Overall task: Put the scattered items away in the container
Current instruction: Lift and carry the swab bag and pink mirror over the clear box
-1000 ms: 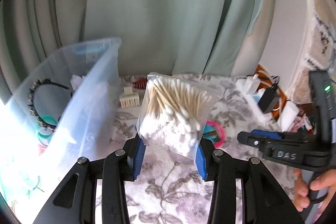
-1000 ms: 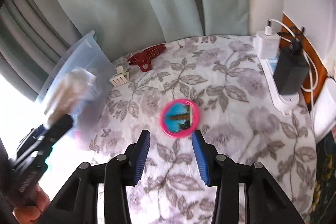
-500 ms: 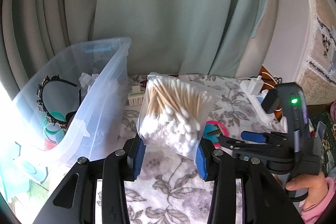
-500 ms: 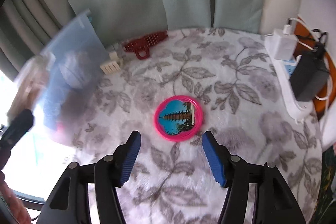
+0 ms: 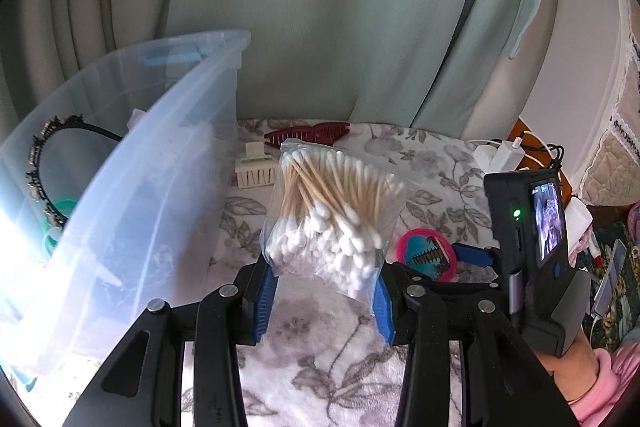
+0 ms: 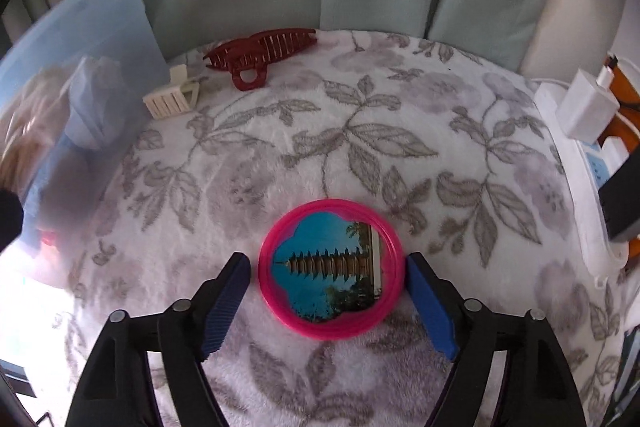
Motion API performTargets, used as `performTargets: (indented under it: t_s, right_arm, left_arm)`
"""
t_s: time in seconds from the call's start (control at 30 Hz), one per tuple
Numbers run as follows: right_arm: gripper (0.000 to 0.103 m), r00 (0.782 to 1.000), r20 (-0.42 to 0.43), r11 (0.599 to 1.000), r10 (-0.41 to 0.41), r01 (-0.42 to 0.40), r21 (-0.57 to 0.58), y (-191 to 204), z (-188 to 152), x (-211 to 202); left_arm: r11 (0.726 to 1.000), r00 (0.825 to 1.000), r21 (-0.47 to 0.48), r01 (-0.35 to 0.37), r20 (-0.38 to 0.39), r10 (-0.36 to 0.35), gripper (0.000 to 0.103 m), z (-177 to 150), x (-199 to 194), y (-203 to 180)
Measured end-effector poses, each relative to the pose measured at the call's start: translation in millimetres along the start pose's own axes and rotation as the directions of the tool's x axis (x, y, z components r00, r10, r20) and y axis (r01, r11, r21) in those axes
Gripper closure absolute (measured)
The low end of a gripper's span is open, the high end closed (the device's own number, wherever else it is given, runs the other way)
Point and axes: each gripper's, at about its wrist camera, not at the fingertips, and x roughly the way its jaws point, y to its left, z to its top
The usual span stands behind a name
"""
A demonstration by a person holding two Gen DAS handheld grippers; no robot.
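Observation:
My left gripper (image 5: 323,297) is shut on a clear bag of cotton swabs (image 5: 332,215) and holds it above the floral cloth, right of the clear plastic container (image 5: 132,187). My right gripper (image 6: 329,301) is open, its jaws on either side of a round pink mirror (image 6: 329,274) lying flat on the cloth; it is not touching it. The mirror also shows in the left wrist view (image 5: 427,254). A dark red hair claw (image 6: 260,57) and a cream hair clip (image 6: 172,98) lie at the back near the container (image 6: 72,95).
The container holds a black headband (image 5: 48,163) and green rings (image 5: 60,219). A white power strip with chargers (image 6: 588,131) runs along the right edge of the cloth. Green curtains hang behind.
My right gripper has opened wider and moved forward and down so the pink mirror now sits between its jaws. My left gripper still holds the swab bag and has drawn back and right from the container.

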Motion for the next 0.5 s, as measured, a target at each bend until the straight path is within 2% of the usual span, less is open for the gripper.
performTargets:
  t_s: [0.1,0.2,0.27,0.5]
  right_arm:
    - [0.019,1.0,0.006,1.0,-0.024,0.025,-0.009,3.0,-1.6,0.9]
    - [0.023,0.999,0.013,0.999,-0.049,0.049,-0.019,6.0,-3.2,1.8]
    - [0.027,0.999,0.007,0.999,-0.051,0.051,-0.002,4.3,-3.4,0.6]
    - [0.028,0.999,-0.017,0.997,-0.028,0.029,0.067,-2.3,-9.8,-8.6]
  left_arm:
    - [1.0,1.0,-0.008,0.003,-0.006,-0.003,0.06,-0.6,3.1,2.7]
    - [1.0,1.0,-0.018,0.002,-0.008,-0.002,0.06,-1.2,2.4,6.9]
    - [1.0,1.0,-0.022,0.001,-0.006,-0.001,0.06,-1.4,-2.0,9.8]
    - [1.0,1.0,-0.011,0.003,0.029,-0.003,0.06,0.8,-25.5,5.5]
